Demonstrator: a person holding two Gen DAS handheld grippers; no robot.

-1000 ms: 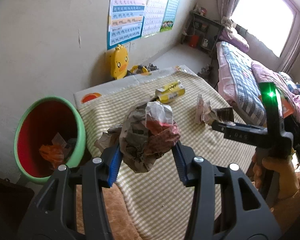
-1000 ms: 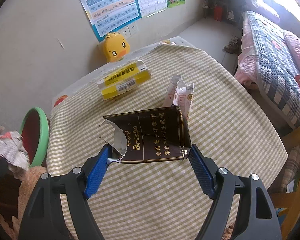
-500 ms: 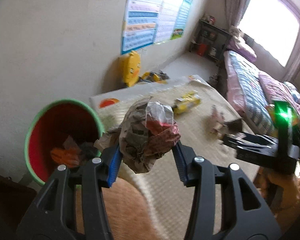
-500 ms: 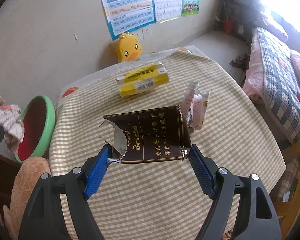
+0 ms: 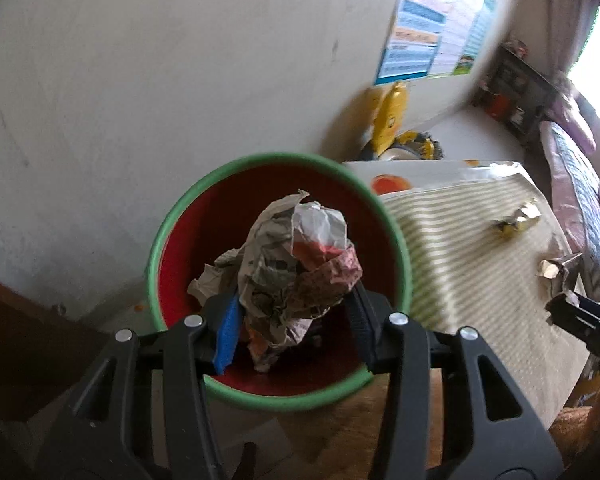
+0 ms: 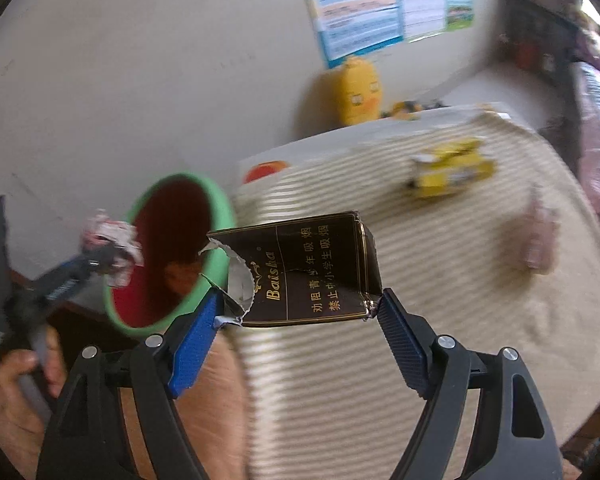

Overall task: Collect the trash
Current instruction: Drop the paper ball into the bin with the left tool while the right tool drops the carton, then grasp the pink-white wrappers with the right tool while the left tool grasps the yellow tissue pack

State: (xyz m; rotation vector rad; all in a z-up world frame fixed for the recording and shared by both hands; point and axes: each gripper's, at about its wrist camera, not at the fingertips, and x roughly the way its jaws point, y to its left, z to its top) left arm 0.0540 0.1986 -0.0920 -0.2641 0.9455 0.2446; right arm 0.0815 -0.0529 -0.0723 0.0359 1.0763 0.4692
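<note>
My left gripper (image 5: pixel 294 326) is shut on a crumpled paper wad (image 5: pixel 288 264) and holds it right over the mouth of the red bin with a green rim (image 5: pixel 162 232). Orange scraps lie at the bin's bottom. In the right wrist view the same wad (image 6: pixel 110 246) hangs above the bin (image 6: pixel 216 208) at the left. My right gripper (image 6: pixel 300 320) is shut on a torn dark brown cigarette pack (image 6: pixel 312 268), above the table's near left corner beside the bin.
A checked cloth covers the table (image 6: pixel 440 300). On it lie a yellow box (image 6: pixel 448 170) and a pale wrapper (image 6: pixel 540 236), both blurred. A yellow duck toy (image 6: pixel 358 92) stands by the wall. A person's hand (image 6: pixel 16 404) holds the left gripper's handle. A bed (image 5: pixel 580 184) lies far right.
Both grippers swung left toward the bin. The paper wad went from over the table to over the bin's mouth. The cigarette pack moved from mid-table to the corner by the bin.
</note>
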